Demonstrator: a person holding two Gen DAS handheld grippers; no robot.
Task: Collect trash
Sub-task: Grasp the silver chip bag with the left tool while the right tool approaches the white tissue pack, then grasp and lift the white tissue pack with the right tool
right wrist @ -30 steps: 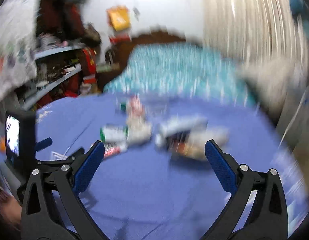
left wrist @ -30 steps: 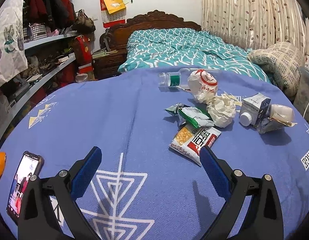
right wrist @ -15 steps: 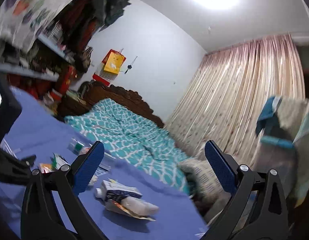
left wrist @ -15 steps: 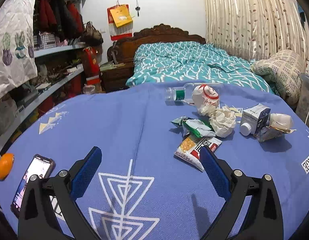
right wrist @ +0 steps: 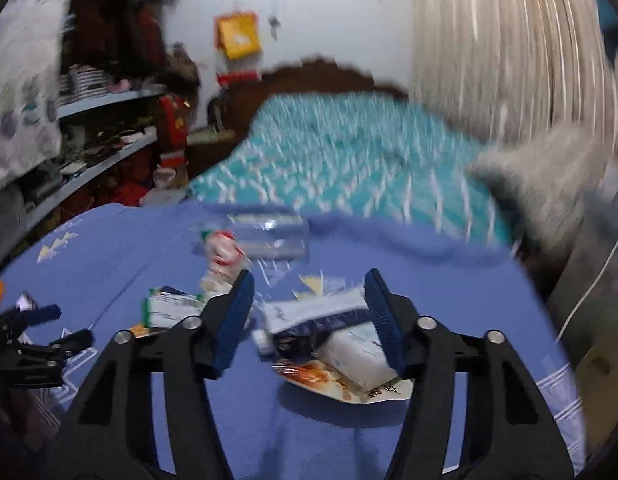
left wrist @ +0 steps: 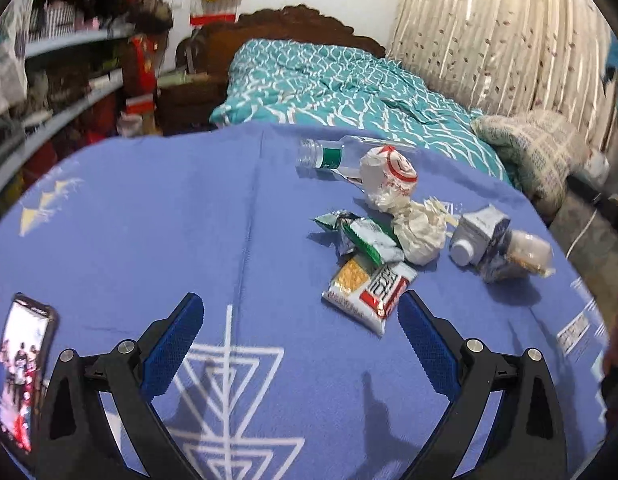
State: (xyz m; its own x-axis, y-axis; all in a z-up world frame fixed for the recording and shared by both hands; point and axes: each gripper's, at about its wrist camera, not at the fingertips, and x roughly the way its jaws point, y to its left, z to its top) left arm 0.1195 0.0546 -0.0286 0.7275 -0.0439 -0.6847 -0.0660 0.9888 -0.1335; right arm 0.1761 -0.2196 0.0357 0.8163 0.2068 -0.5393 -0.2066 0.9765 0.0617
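Blue cloth with white triangle figures covers the surface, and the trash lies gathered in one loose heap toward its right side, which I take to be so a single sweep can collect it. Nearest, the left hand-held gripper hangs over bare cloth with its jaws wide apart and nothing between them; a lit black phone lies flat at its left. Just beyond its right pad is the white-and-red snack packet, its long axis running from near right to far left. The right hand-held gripper has its jaws half drawn in, having just been closing, about the blue-and-white crushed carton; through the blur I cannot tell whether the pads press it yet. The carton lies on its side at the heap's right edge, its white cap toward the near left. Farther off come the green foil wrapper, the crumpled white paper ball, and last the clear plastic bottle, lying flat with its open neck pointing left.
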